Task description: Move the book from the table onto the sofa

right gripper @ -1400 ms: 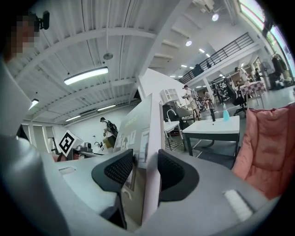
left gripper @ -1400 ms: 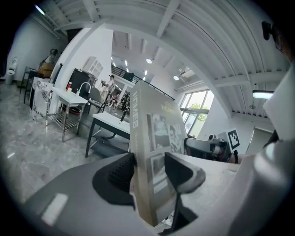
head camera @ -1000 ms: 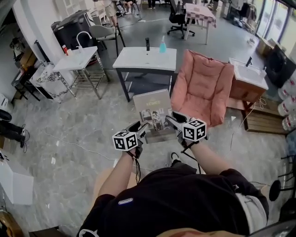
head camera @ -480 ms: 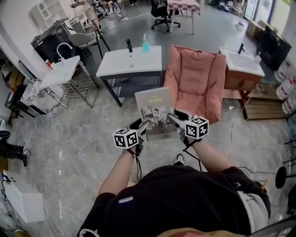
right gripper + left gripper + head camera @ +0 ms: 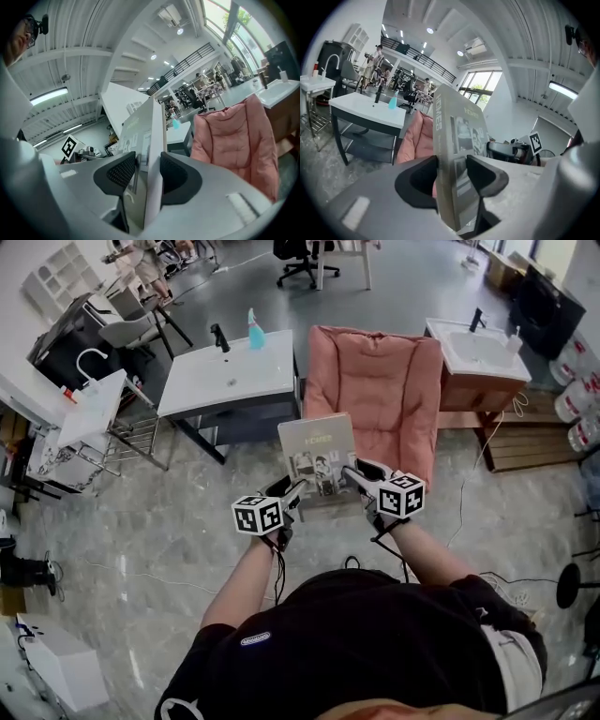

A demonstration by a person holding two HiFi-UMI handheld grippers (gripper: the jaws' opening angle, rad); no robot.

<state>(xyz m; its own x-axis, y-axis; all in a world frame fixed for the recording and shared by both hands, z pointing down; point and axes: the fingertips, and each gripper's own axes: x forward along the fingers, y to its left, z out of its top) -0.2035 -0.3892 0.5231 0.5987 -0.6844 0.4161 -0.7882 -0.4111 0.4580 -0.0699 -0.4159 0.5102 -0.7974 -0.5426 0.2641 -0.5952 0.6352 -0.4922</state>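
Head view is showing me holding the book (image 5: pixel 319 457) in the air, my left hand-held gripper (image 5: pixel 291 493) clamping its left edge and my right hand-held gripper (image 5: pixel 359 476) clamping its right edge (cover facing up), in front of the pink sofa (image 5: pixel 375 381), away from the white tabletop (image 5: pixel 230 381).

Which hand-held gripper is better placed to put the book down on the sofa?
Right, slightly. The left hand-held gripper and right hand-held gripper both clamp the book, but the sofa lies ahead, more towards the right one's side.
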